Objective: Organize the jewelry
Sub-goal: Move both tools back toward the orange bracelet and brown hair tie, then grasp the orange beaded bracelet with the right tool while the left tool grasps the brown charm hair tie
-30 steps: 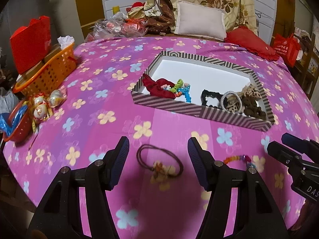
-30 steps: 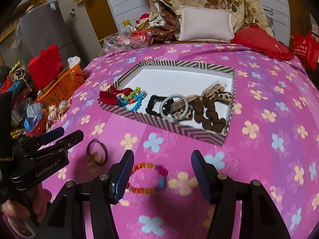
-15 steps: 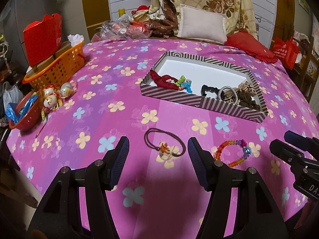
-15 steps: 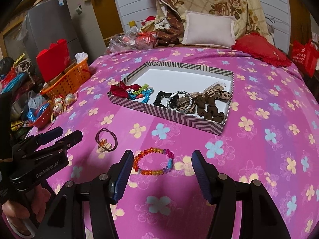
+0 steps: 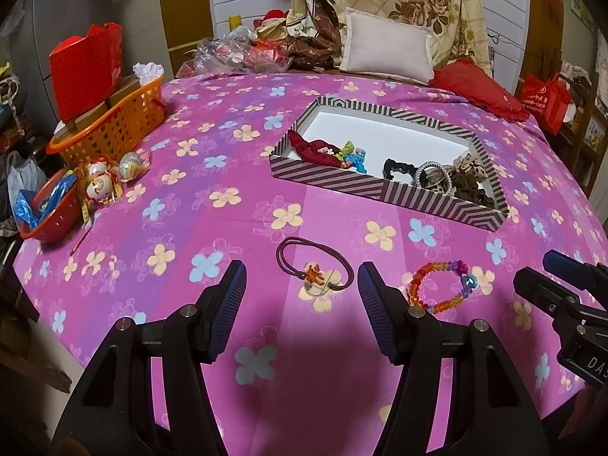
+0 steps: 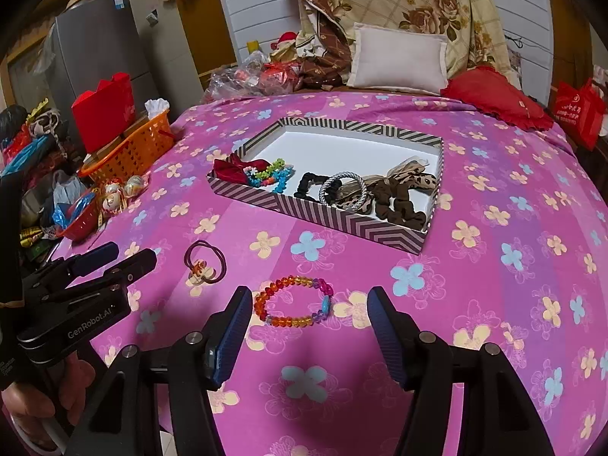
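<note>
The left gripper [image 5: 298,296] has its fingers [image 5: 228,304] spread wide and released, holding nothing and hovering above the pink flowered bedspread [image 5: 212,174]. Just ahead of the gap between them lies a dark brown hair tie [image 5: 313,262] with a small charm, flat on the cloth and not touched by either finger. The right gripper [image 6: 309,326] is likewise spread wide and empty. A beaded bracelet [image 6: 292,302] of orange, yellow and purple beads lies just ahead of its gap, nearer the left-hand finger [image 6: 231,332] and close to its tip; whether they touch I cannot tell. From the right wrist view the hair tie sits off to the left of the fingers, near the tips of the left gripper.

Farther ahead of both pairs of fingers, well apart from them, stands a striped shallow box [image 6: 383,233] on the bedspread. Inside it, along its near wall, lie a red fabric piece [image 6: 231,169], a multicoloured bead string [image 6: 273,176], a black scrunchie [image 6: 309,186], a silver ring-shaped band [image 6: 342,190] and brown scrunchies [image 6: 399,205]. Far to the left of the fingers an orange basket [image 5: 114,125] sits at the bed's edge.
</note>
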Demonstrator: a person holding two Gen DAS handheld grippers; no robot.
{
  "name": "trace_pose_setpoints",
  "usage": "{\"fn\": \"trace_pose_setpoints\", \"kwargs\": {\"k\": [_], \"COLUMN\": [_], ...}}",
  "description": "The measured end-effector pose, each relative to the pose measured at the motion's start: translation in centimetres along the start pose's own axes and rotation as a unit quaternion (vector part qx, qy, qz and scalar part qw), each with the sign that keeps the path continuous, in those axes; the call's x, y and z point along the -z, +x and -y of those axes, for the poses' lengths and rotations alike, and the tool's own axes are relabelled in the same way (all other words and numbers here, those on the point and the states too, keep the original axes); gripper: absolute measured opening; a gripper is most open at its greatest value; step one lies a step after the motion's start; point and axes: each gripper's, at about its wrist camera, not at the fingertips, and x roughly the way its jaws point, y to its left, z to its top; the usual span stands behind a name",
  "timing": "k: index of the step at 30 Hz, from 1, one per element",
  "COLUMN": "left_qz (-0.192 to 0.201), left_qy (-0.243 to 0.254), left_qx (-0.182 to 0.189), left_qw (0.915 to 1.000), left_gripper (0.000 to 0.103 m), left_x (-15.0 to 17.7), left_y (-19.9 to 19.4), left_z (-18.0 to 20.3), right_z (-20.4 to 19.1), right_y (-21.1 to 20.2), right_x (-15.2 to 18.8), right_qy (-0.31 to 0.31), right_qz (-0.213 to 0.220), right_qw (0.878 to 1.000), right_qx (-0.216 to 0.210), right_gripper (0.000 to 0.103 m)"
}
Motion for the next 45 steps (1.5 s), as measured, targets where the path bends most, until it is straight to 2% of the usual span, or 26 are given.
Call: {"fn": "trace_pose_setpoints", "kwargs": {"k": [31,43,45], "left_qz": [-0.025,-0.060,-0.063], "left_qy": [-0.004,-0.042,-0.047], "left_qx": [0.007,0.016,0.014], "left_qw": [0.9997,0.9972,0.9968], "left_gripper": [0.061,0.061,0.061], "left_x": [0.4,1.1,1.1], "left_y": [1.8,3.9,4.2], "left_z": [-0.1,-2.9,-3.5], "right_z": [0.5,1.5,1.8], "right_y": [2.1,5.2,5.6], "right_x": [0.5,2.0,1.9], "right_qy": [-0.003,-0.006,-0.003], "right_qz": [-0.030,-0.053,-0.048], "right_qw": [1.000,0.999,0.999], "right_qx": [0.005,-0.001,0.000], "right_gripper": [0.061,0.061,0.058]}}
